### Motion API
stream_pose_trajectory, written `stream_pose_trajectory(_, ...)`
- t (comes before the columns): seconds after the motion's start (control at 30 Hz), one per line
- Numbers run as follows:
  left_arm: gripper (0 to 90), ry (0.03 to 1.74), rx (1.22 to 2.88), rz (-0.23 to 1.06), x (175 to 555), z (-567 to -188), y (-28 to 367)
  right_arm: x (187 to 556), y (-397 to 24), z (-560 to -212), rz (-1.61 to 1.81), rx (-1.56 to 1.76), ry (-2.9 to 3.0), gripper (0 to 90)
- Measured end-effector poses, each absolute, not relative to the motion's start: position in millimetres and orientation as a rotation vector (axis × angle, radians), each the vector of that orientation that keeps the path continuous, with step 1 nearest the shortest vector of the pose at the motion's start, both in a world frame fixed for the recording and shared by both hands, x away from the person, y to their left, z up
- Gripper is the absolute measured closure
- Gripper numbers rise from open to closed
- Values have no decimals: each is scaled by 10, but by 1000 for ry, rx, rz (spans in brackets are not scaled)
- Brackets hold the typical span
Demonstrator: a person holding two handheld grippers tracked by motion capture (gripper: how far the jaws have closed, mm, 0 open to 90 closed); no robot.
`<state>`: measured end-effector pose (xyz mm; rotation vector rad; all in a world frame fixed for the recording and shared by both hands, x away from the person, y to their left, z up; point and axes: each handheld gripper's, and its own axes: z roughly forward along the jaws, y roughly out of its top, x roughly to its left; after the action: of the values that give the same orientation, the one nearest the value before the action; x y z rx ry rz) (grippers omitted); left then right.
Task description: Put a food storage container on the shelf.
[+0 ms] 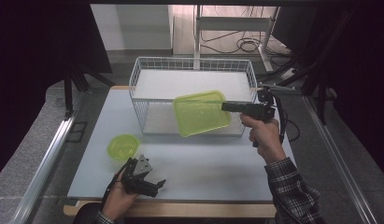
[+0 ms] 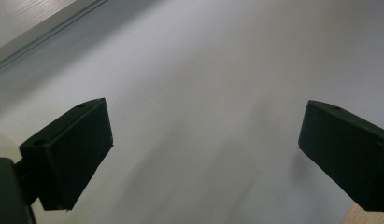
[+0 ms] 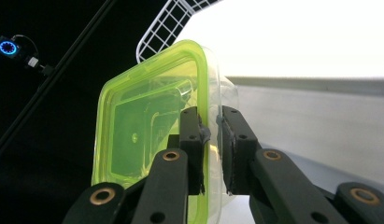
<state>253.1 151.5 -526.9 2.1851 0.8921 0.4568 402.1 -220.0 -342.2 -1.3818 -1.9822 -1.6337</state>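
A square lime-green plastic container (image 1: 201,112) hangs tilted in the air in front of the white wire basket (image 1: 147,65). My right gripper (image 1: 225,107) is shut on its right rim. In the right gripper view the two black jaws clamp the container's (image 3: 147,135) green rim, and my right gripper (image 3: 211,140) points toward the basket wire (image 3: 166,23). A small round green container (image 1: 123,146) sits on the table at the front left. Just below it, near the front edge, my left gripper (image 1: 160,184) rests in a hand. Its jaws (image 2: 203,154) stand wide apart over bare tabletop, holding nothing.
The basket stands at the back middle of the pale table (image 1: 203,163), with a white liner inside. A metal rail (image 1: 45,158) runs along the left. Dark frame legs and cables lie behind the table on the floor.
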Motion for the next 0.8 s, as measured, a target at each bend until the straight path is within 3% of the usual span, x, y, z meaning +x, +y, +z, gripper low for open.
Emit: stream_pose_trajectory(0.8, 31, 905, 2177, 440, 2534, -5257, 1528, 4383, -2030, -3062, -1719, -1480, -2006, 796)
